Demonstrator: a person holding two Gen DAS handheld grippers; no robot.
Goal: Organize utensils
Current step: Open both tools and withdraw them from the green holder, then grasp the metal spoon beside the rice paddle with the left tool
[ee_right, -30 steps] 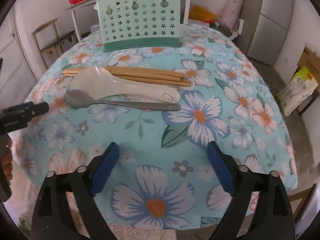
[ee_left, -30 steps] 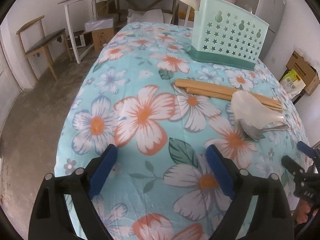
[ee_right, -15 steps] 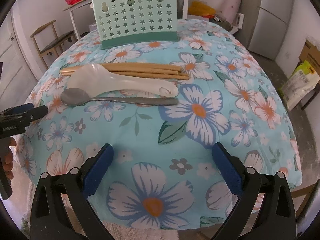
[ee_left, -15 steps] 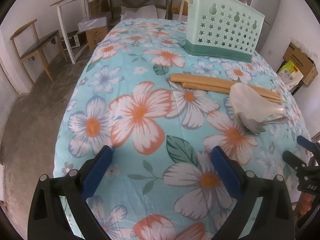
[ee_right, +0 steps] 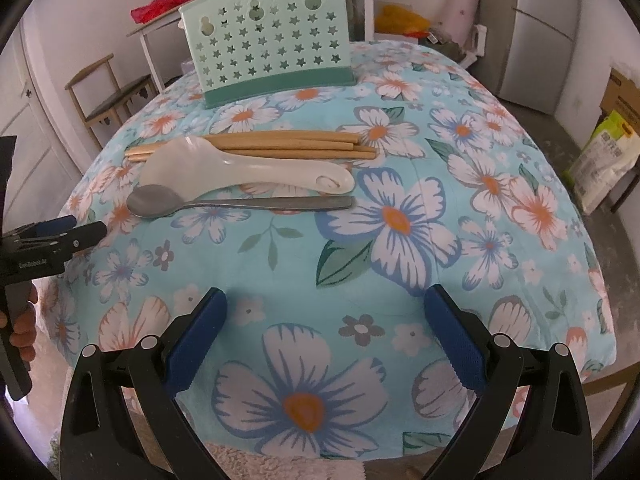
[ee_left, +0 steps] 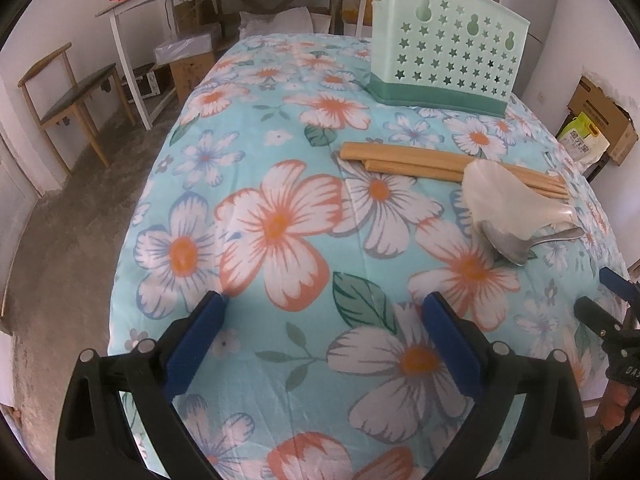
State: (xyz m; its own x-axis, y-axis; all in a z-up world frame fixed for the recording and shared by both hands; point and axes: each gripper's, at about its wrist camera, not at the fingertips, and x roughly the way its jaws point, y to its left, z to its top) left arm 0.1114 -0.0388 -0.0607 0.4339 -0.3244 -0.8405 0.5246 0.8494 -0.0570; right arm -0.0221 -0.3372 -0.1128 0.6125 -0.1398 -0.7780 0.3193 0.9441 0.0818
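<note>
On the floral tablecloth lie wooden chopsticks (ee_right: 256, 145), a white rice paddle (ee_right: 244, 168) and a metal spoon (ee_right: 240, 203), side by side. They also show in the left wrist view: chopsticks (ee_left: 404, 158), paddle (ee_left: 504, 192), spoon (ee_left: 516, 242). A mint green perforated utensil holder (ee_right: 268, 64) stands upright behind them; it shows in the left wrist view too (ee_left: 444, 64). My right gripper (ee_right: 322, 304) is open and empty, short of the spoon. My left gripper (ee_left: 322, 306) is open and empty over bare cloth, left of the utensils.
The table (ee_right: 500, 220) falls away at its rounded edges. A wooden chair (ee_left: 68, 96) and a white desk (ee_left: 168, 4) stand at the back left. A fridge (ee_right: 536, 28), a cardboard box (ee_left: 600, 120) and a bag (ee_right: 604, 160) are at the right.
Both grippers have tilted and shifted slightly, so the holder and utensils sit a little differently in view. Both stay open and empty. The utensils have not moved.
</note>
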